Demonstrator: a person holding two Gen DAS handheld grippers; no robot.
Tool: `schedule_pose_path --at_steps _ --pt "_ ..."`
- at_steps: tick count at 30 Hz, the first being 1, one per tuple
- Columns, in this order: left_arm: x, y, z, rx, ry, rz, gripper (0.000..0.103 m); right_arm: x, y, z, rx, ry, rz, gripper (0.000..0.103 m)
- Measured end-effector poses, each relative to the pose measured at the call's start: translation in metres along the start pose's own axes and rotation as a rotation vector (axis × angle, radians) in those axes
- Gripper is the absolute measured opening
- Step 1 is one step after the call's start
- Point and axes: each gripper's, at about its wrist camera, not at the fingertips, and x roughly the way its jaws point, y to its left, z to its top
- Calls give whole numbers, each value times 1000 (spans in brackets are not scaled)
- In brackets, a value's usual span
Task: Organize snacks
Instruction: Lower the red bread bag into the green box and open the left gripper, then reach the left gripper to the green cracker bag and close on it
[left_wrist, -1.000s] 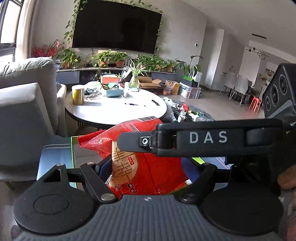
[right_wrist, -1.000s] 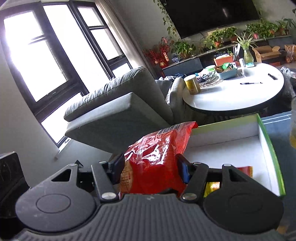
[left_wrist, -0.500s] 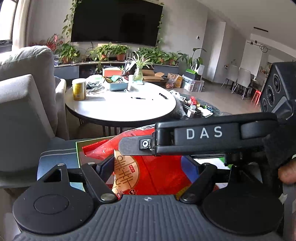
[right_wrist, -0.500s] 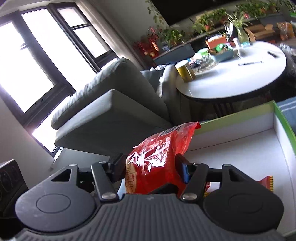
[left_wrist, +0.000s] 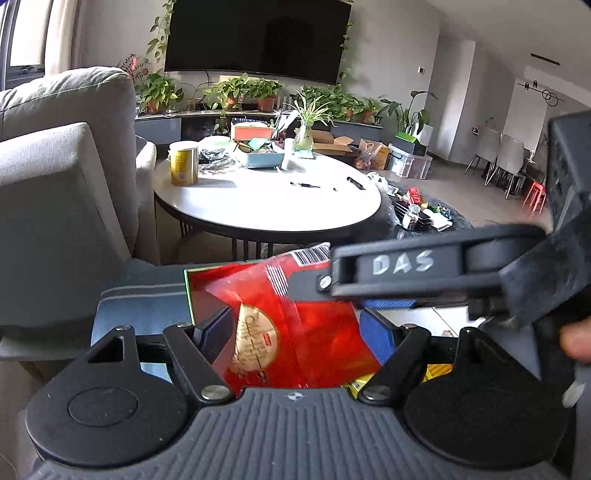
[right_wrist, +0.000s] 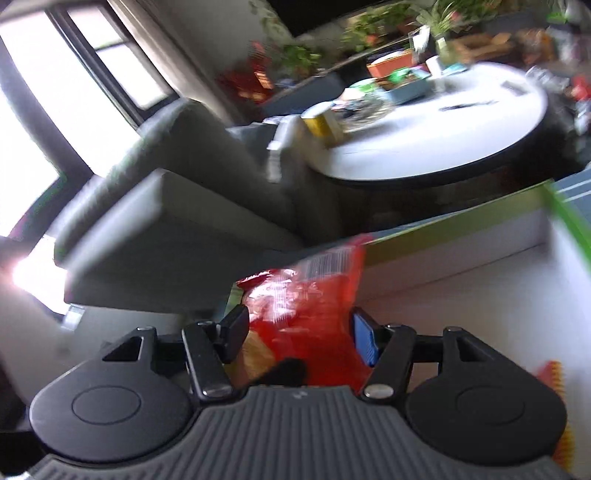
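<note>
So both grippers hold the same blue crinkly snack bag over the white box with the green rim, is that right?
Not quite: the crinkly snack bag is red, not blue; only the finger pads are blue. The left wrist view shows it clearly. The rest stands: the left gripper and the right gripper both hold it over the white box with the green rim.

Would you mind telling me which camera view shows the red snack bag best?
The left wrist view: the red snack bag is sharp there, its round printed label and barcode both visible. The right wrist view shows the same bag motion-blurred, with only the barcode recognisable.
</note>
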Motion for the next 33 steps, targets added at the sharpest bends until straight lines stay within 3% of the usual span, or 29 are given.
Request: schedule_pose_path --at_steps 10,13,19,23,33 --pt "-57 -21 -5 -16 -60 9 75 -93 13 -1 -160 -53 26 60" --pt "-78 -32 -8 -19 -51 46 75 -122 14 -6 -210 -81 32 62" --pt "-116 -56 -24 -8 -50 31 75 -165 5 -18 -265 -100 29 62" --pt "-137 -76 -48 27 -41 30 75 -186 -10 -36 -264 -101 19 62" --pt "-169 -120 -101 -24 24 -83 75 -220 -48 -110 -259 -46 -16 62"
